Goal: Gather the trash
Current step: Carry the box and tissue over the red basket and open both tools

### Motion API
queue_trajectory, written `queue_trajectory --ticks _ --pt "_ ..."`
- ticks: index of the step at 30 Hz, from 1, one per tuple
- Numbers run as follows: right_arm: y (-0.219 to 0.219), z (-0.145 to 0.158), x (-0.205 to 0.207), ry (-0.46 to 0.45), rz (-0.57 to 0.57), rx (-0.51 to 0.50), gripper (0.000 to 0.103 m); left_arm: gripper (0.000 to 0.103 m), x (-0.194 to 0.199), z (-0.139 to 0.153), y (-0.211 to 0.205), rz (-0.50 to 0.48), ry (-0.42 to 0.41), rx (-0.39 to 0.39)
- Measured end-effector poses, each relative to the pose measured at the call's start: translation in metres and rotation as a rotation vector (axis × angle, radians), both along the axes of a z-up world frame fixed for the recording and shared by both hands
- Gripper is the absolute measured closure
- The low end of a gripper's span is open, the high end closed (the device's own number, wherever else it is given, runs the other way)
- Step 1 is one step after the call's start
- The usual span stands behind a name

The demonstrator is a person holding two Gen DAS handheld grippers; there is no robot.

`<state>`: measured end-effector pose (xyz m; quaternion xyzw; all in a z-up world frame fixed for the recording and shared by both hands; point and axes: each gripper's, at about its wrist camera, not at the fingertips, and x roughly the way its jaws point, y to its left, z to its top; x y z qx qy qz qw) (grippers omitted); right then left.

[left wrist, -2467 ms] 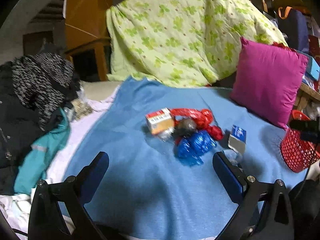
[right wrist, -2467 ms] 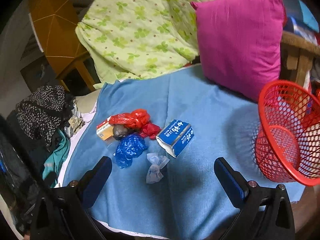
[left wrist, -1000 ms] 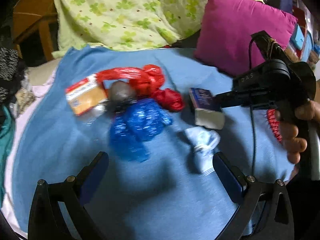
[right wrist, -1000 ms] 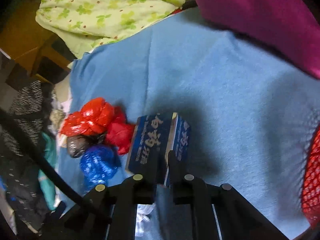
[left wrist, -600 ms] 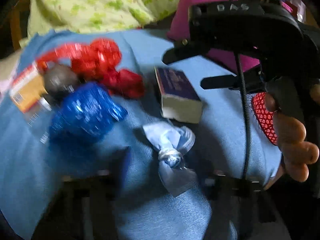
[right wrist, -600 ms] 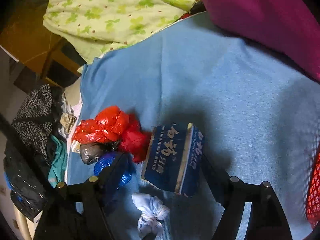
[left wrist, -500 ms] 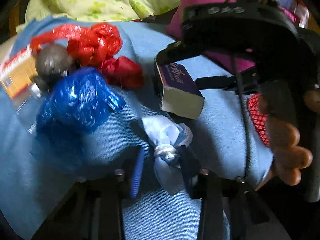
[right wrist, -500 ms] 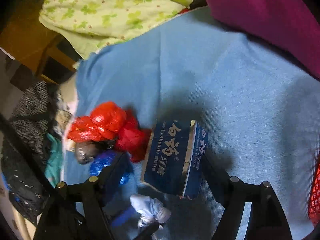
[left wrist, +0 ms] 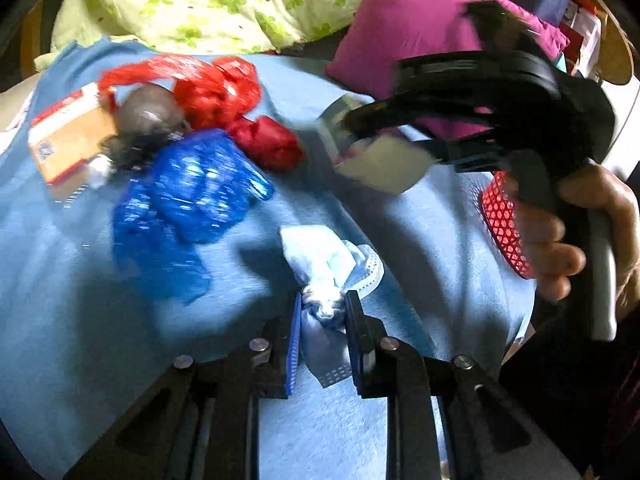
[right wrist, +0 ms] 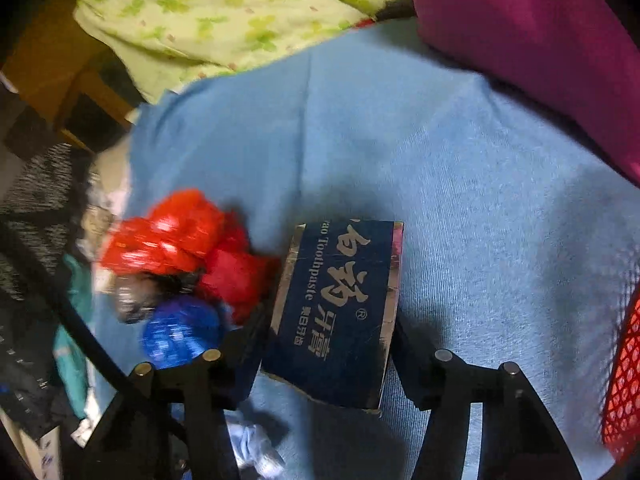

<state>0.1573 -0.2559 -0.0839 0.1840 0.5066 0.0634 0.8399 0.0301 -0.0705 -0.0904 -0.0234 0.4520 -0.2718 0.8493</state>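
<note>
Trash lies on a blue blanket. My left gripper is shut on a knotted pale blue face mask. My right gripper is shut on a dark blue toothpaste box, which also shows in the left wrist view, held a little above the blanket. To the left lie a blue plastic bag, red plastic bags, a grey wad and an orange carton. A red mesh basket stands at the right, also seen in the right wrist view.
A magenta pillow and a green flowered quilt lie at the back of the blanket. Dark clothes are piled at the left. The right hand and gripper body hang over the blanket's right side.
My left gripper moved in and shut on the face mask. My right gripper closed on the toothpaste box and lifted it slightly.
</note>
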Motion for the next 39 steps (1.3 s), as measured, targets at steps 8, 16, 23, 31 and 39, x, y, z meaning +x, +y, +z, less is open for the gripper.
queue_trajectory --ticks 8,16,23,31,39 --pt "-0.039 0.094 -0.08 -0.371 0.044 0.084 0.042 0.081 -0.013 0.089 -0.019 -0.063 -0.198 0.014" --pt "-0.161 0.157 -0.189 -0.661 -0.235 0.088 0.041 0.08 -0.02 0.159 -0.153 -0.277 -0.301 -0.038" --pt "-0.259 0.126 -0.229 -0.619 -0.467 0.204 0.039 0.078 -0.028 0.155 -0.266 -0.401 -0.278 -0.009" --pt "-0.301 0.101 -0.224 -0.527 -0.505 0.3 0.03 0.048 -0.027 0.133 -0.296 -0.397 -0.274 0.063" --pt "-0.277 0.117 -0.222 -0.669 -0.453 0.266 0.029 0.045 -0.011 0.145 -0.199 -0.228 -0.304 0.022"
